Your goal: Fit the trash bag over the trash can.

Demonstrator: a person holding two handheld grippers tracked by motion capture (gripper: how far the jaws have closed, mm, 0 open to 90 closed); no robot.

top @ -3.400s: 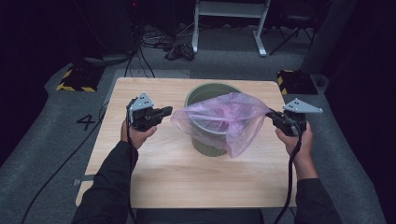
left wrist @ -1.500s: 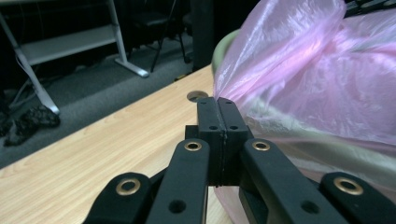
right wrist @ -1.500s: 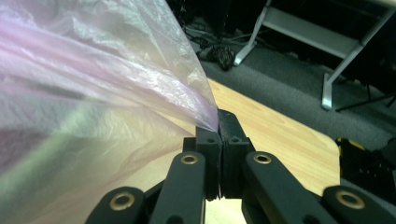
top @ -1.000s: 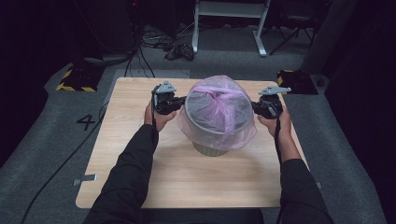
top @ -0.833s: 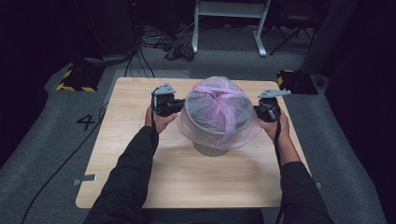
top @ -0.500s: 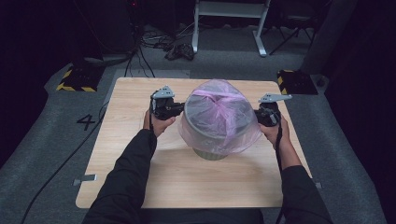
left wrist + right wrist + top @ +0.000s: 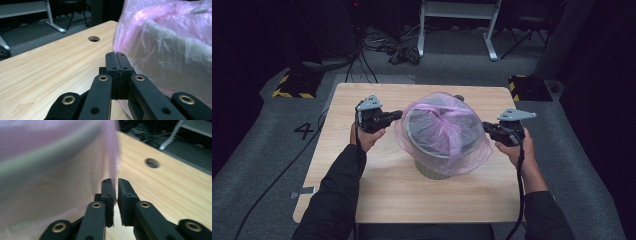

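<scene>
While the pink bag (image 7: 447,132) drapes over the bin (image 7: 434,167) mid-worktop (image 7: 377,200), the left tool (image 7: 396,115) pinches its left edge and the right tool (image 7: 486,127), jaws just parting, flanks its right edge.

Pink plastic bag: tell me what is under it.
The pink plastic bag drapes a round bin on the table. The bin's inside is too veiled to read.

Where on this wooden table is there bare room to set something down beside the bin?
The widest bare patch of the light wooden table runs along its near edge, between the person's forearms and in front of the grey round bin. The left strip is also bare. The middle is crowded: the pink translucent plastic bag billows over the bin with a gripper at each side.
</scene>
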